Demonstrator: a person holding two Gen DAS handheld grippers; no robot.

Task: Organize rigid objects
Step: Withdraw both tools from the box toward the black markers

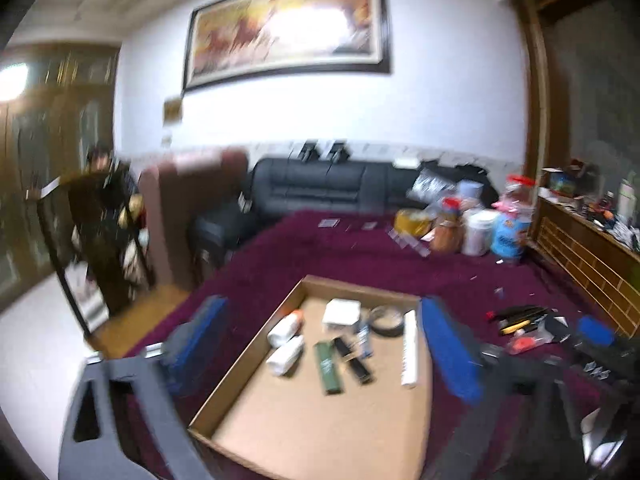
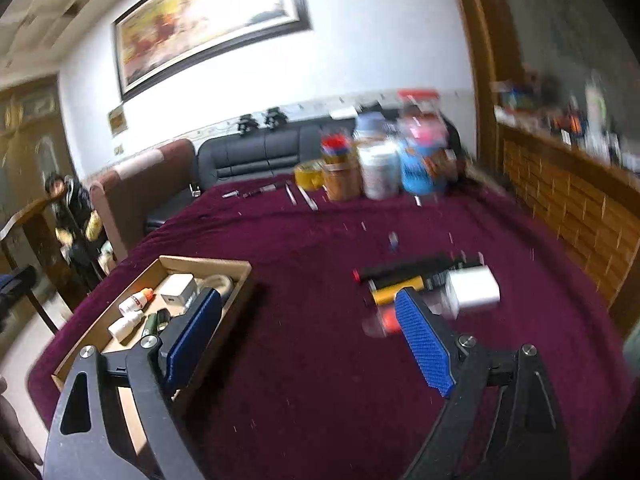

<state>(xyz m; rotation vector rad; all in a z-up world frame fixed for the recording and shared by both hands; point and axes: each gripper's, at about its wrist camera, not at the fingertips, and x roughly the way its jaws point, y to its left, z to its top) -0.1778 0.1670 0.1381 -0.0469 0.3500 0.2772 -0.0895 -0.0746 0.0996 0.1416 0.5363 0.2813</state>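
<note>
- Maroon cloth [image 1: 360,256] covers the work surface in both views, with a black sofa [image 1: 320,188] and a wide framed painting [image 1: 288,28] on the white wall behind it.
- Landmark: the shallow cardboard tray [image 1: 248,364] lying on the cloth.
- Left wrist view looks straight down into the tray: two white dropper bottles [image 1: 286,340] lie at its left, then a green bar [image 1: 328,366], a black bar [image 1: 354,360], a white box [image 1: 341,312], a tape roll [image 1: 386,320] and a long white strip [image 1: 410,348] at its right.
- Left gripper [image 1: 320,344] hangs above the tray with its blue pads wide apart and nothing between them.
- Only this view shows the right tool's blue tip [image 1: 596,330], right of the tray beside the loose pile [image 1: 520,320].
- Right wrist view puts the tray [image 2: 168,262] at the left, half hidden by a finger.
- Right gripper [image 2: 308,328] is spread wide, holding nothing, over bare cloth just right of the tray.
- Farther right, seen properly only here, lie a black tube [image 2: 404,270], a yellow cylinder [image 2: 396,294], an orange piece [image 2: 390,324] and a silver-white block [image 2: 472,288], clustered together.
- Jars and bottles [image 2: 384,164] stand well beyond the tray, near the sofa.
- Motion blur leaves every label unreadable in both views.
</note>
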